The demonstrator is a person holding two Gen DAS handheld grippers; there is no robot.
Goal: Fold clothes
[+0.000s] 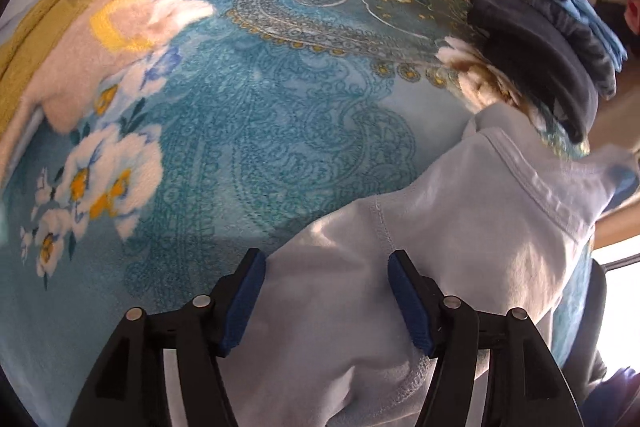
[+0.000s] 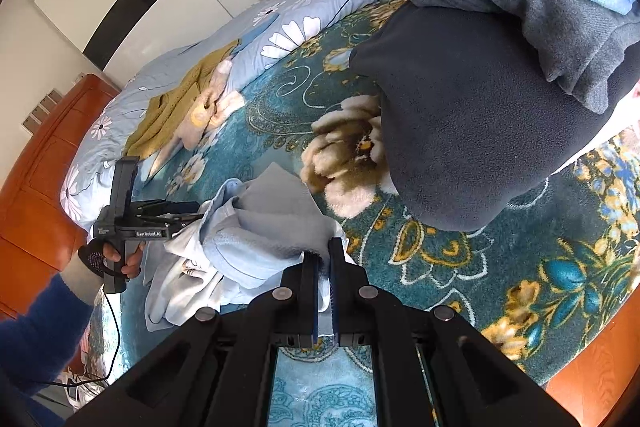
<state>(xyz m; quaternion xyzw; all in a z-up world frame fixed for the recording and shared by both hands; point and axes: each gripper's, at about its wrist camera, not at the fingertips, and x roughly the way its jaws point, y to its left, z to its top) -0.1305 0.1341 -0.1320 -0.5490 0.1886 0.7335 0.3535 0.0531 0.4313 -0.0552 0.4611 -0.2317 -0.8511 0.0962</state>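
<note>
**Ana:** Teal paisley blanket (image 1: 248, 131) covers the bed you are working on, and everything I tell you is placed from it. Your pale blue garment (image 1: 460, 247) lies bunched near its front edge.

**Ben:** And your tools?

**Ana:** Your left tool (image 1: 326, 301) is spread wide, with the garment's cloth lying between the blue pads but not pinched. In the right wrist view it reaches into the heap from the side. Your right tool (image 2: 323, 259) has its jaws pressed nearly together on a fold of that pale blue cloth, so I judge you are holding one edge while the left looks for the other.

**Ben:** Why there?

**Ana:** Probably to lift and spread it flat on the open middle of the blanket. That patch is free.

**Ben:** What else sits on the blanket?

**Ana:** A folded stack (image 2: 500, 67) at the far right, dark fleece under grey and blue pieces, likely finished work. At the far left, a mustard knit (image 2: 176, 107) and a cream garment (image 1: 80, 67) wait unfolded.

**Ben:** Any writing?

**Ana:** Your left tool's body reads "GenRobot.AI". A smaller label beside it is too small to read.
</note>
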